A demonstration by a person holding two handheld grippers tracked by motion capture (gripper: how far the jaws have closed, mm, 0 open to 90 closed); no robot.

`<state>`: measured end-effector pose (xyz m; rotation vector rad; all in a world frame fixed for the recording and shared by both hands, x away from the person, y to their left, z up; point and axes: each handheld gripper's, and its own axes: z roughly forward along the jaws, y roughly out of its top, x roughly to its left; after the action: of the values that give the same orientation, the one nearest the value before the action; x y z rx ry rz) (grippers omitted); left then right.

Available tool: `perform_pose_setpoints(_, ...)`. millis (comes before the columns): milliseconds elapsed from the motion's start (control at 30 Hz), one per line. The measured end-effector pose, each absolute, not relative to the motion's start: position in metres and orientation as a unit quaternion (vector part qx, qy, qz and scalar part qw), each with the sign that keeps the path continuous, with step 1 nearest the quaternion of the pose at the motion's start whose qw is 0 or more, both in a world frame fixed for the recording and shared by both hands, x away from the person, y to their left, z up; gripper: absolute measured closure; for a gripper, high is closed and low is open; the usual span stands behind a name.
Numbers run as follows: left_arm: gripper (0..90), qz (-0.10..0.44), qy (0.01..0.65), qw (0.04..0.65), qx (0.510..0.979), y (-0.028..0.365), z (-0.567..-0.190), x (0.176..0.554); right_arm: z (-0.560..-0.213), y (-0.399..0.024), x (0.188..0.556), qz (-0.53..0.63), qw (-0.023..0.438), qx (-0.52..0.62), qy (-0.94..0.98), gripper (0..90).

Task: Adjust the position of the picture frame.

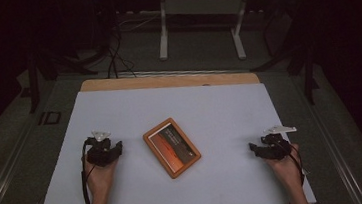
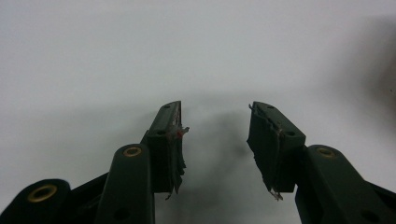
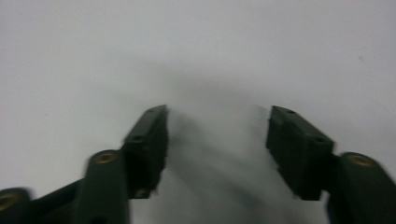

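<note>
The print on the picture in the wooden frame point(image 1: 172, 147) is too small to be read in the high view. Both forearms are cut off by that view's bottom edge. In the right gripper view, the right gripper point(image 3: 217, 140) is smeared by blur, and its arms are cropped below.

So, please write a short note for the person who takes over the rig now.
Left gripper: open, nothing between the jaws, low over the white sheet, left of the frame.
Right gripper: open, nothing between the jaws, near the sheet's right edge.
Frame: lies flat and slanted at the sheet's middle, untouched.
Done: nothing visible so far.
Left: probably reach in and grasp the frame.
</note>
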<state>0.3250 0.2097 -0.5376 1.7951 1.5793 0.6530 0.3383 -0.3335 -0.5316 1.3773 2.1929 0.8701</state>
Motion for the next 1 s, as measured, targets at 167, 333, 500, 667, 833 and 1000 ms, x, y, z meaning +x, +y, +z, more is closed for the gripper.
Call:
perform_pose_setpoints(167, 54.8, 0.238, 0.606, 0.343, 0.677, 0.213, -0.535, 0.324, -0.529, -0.329, 0.336, 0.318, 0.204, 0.48, 0.792, 47.9)
perform_pose_setpoints(333, 55.0, 0.221, 0.599, 0.364, 0.678, 0.211, -0.533, 0.321, -0.524, -0.323, 0.333, 0.335, 0.21, 0.469, 0.79, 50.0)
perform_pose_setpoints(500, 59.5, 0.225, 0.586, 0.37, 0.685, 0.206, -0.53, 0.319, -0.52, -0.318, 0.333, 0.347, 0.205, 0.462, 0.79, 53.6)
perform_pose_setpoints(667, 63.8, 0.233, 0.564, 0.365, 0.703, 0.198, -0.527, 0.316, -0.515, -0.305, 0.335, 0.361, 0.194, 0.451, 0.793, 50.6)
perform_pose_setpoints(833, 66.5, 0.234, 0.551, 0.369, 0.711, 0.19, -0.523, 0.314, -0.512, -0.282, 0.334, 0.366, 0.2, 0.42, 0.806, 60.7)
perform_pose_setpoints(1000, 71.6, 0.228, 0.541, 0.377, 0.716, 0.182, -0.521, 0.313, -0.512, -0.263, 0.335, 0.366, 0.202, 0.397, 0.817, 81.0)
